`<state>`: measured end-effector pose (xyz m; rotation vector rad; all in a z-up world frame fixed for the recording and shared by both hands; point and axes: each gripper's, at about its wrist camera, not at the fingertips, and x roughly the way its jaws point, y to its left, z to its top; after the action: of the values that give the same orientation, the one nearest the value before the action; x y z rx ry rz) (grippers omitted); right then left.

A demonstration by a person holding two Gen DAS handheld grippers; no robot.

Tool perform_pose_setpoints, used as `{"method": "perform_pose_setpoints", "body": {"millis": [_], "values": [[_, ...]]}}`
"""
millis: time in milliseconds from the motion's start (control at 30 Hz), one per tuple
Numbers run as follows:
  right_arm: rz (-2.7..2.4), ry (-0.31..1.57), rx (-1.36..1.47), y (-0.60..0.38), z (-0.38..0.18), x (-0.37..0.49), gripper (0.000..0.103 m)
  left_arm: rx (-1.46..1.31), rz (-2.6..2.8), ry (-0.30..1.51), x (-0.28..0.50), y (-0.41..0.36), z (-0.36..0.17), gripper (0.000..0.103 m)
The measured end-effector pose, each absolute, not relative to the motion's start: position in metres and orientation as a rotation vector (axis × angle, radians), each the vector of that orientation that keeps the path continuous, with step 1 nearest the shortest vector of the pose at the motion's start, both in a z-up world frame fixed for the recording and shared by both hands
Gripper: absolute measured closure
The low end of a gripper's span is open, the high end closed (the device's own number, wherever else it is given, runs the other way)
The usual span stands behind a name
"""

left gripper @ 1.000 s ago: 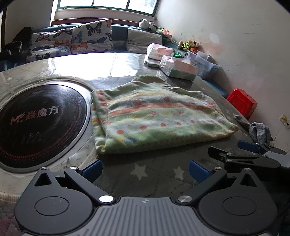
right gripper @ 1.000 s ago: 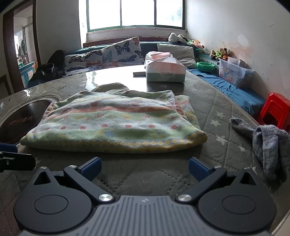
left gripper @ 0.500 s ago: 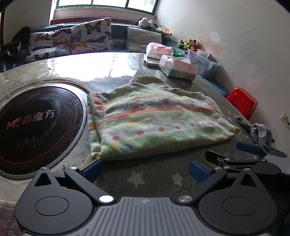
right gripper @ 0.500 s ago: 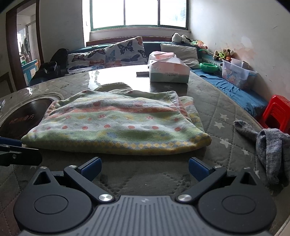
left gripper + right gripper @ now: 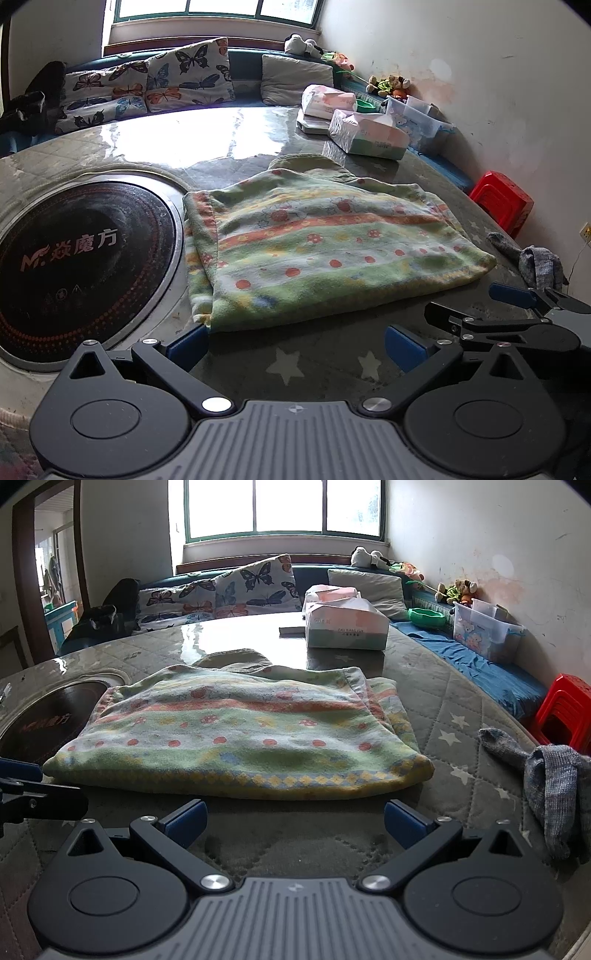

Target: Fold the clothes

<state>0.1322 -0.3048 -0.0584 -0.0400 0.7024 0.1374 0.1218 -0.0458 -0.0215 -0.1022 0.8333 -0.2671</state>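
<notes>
Daylight from the window [image 5: 284,507] glares off the table [image 5: 192,136] — sharp, edges fisheye-bent.

The round cooktop [image 5: 74,266] is cut off by the left edge in the left wrist view, and only a sliver of it [image 5: 48,716] is seen from the right wrist, its lettering blurred. The olive garment [image 5: 232,661] is mostly hidden behind the folded fleece [image 5: 240,738]. The grey sock [image 5: 554,775] is clipped at the right edge. Print on the tissue box [image 5: 345,631] is too small to be read.
</notes>
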Motion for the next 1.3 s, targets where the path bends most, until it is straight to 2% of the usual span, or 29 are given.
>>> {"method": "perform_pose_setpoints", "body": {"millis": [1300], "values": [[0.138,0.707,-0.045,-0.3043,-0.0597,0.1313,0.0,-0.072,-0.265,0.856,0.1241,-0.0508,-0.0241,0.0]]}}
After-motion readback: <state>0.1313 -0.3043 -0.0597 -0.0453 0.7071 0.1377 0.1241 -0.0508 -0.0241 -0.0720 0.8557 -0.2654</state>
